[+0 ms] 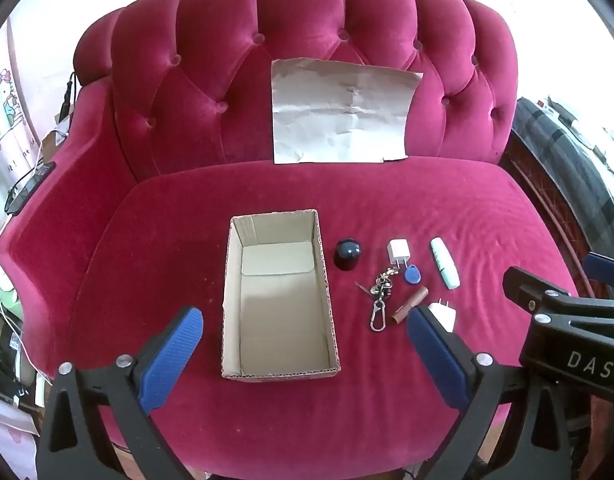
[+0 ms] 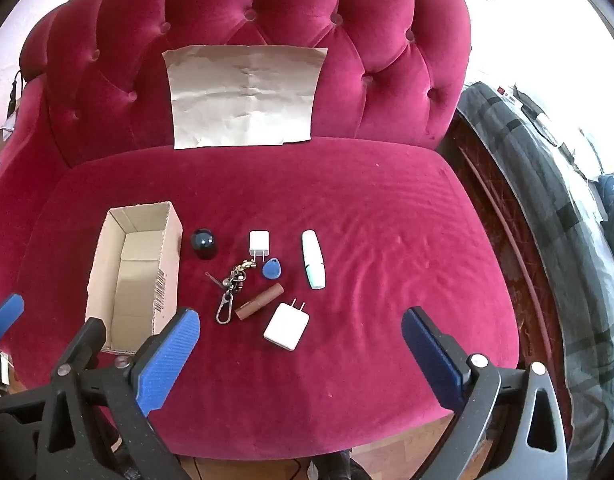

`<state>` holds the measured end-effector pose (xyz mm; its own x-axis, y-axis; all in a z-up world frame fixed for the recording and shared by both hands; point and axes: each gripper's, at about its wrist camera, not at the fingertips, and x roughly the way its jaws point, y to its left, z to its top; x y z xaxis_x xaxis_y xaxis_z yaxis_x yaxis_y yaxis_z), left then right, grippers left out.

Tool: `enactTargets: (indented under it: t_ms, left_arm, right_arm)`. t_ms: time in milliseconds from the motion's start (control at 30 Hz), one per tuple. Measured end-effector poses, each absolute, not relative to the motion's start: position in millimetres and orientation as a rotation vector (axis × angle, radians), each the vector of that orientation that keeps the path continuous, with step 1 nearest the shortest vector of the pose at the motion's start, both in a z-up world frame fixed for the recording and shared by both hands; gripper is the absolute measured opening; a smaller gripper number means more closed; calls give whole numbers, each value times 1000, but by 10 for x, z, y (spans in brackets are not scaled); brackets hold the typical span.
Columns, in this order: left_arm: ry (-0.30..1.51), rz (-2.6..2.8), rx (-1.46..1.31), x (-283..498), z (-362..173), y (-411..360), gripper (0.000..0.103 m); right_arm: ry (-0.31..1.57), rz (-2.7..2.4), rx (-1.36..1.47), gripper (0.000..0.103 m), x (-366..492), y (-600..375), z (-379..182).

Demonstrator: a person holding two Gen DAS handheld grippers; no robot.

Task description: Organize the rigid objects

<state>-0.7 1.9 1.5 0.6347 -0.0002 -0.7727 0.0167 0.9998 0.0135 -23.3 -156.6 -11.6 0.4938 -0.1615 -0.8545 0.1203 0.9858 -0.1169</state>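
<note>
On the seat of a red velvet sofa (image 1: 387,208), an empty cardboard box (image 1: 279,374) sits toward the front edge, with the small hard things in a loose cluster just to its right: a dark dome (image 2: 204,244), a small white plug (image 2: 259,243), a blue key fob (image 2: 272,269), a keychain (image 2: 229,294), a brown tube (image 2: 260,301), a larger white charger (image 2: 287,326) and a pale stick (image 2: 313,259). The left gripper (image 1: 303,326) and right gripper (image 2: 301,328) both hover with jaws spread wide, holding nothing. All look light and stiff; the charger is probably slick (grip its flat sides, not the prongs), the tube may roll, and the keychain is limp, best pinched at the clip.
</note>
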Motion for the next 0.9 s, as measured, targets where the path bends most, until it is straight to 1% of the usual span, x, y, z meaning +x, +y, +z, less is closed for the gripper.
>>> enactTargets:
  t_ms: [900]
  left_arm:
    - [881, -12, 20, 6, 36, 46, 103]
  right_arm:
    - [1036, -158, -49, 103, -233, -1530, -109]
